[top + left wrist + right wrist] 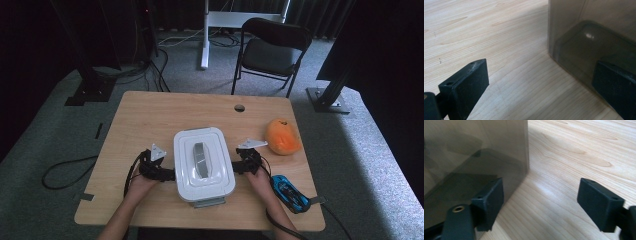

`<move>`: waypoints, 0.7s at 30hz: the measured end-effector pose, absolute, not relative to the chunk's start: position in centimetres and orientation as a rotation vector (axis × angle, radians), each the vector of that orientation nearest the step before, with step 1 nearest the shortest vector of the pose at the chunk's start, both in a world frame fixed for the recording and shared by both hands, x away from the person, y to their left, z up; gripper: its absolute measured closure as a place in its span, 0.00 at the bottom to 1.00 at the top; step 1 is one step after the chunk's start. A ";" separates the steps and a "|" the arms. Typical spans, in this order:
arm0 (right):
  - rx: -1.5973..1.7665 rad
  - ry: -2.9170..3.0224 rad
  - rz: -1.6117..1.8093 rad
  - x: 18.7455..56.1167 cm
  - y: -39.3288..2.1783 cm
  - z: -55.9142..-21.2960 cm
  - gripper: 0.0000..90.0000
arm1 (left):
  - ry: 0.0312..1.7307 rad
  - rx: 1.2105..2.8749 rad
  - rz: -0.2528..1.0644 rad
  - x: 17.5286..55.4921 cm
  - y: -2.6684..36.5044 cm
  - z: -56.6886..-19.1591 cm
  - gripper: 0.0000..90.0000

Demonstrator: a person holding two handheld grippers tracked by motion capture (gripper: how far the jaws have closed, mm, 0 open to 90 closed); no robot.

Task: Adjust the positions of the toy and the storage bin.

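A light wooden table (150, 120) carries a white-lidded container (204, 162) at centre — an orange pumpkin-like toy (282, 136) and a blue object (289, 192) lie to its right.

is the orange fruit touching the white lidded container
Apart. The high view shows bare table between the orange fruit and the white lidded container.

The table (150, 115) is seen from above and behind the person, looking forward and down, with floor and a chair (272, 50) beyond. Each gripper view is taken low, just over the wood, very near the smoky wall of the box (204, 160) (594, 37) (474, 157). The box and tabletop are shared by all three views.
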State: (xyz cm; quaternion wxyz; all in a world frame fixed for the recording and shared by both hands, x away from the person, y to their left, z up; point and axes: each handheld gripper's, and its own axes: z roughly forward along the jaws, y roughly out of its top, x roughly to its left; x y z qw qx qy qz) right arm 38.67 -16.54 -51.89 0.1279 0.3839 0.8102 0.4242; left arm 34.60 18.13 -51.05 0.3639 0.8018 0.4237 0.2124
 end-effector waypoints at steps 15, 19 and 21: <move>1.125 2.329 1.219 37.7 -18.9 -50.6 0.15 | 1.076 2.105 0.514 33.5 17.7 -52.1 0.02; 1.139 2.322 1.233 37.6 -19.4 -50.5 0.15 | 1.059 2.111 0.500 33.5 17.0 -52.3 0.02; 1.138 2.324 1.232 37.7 -19.5 -50.5 0.15 | 1.048 2.115 0.486 33.5 16.6 -52.4 0.02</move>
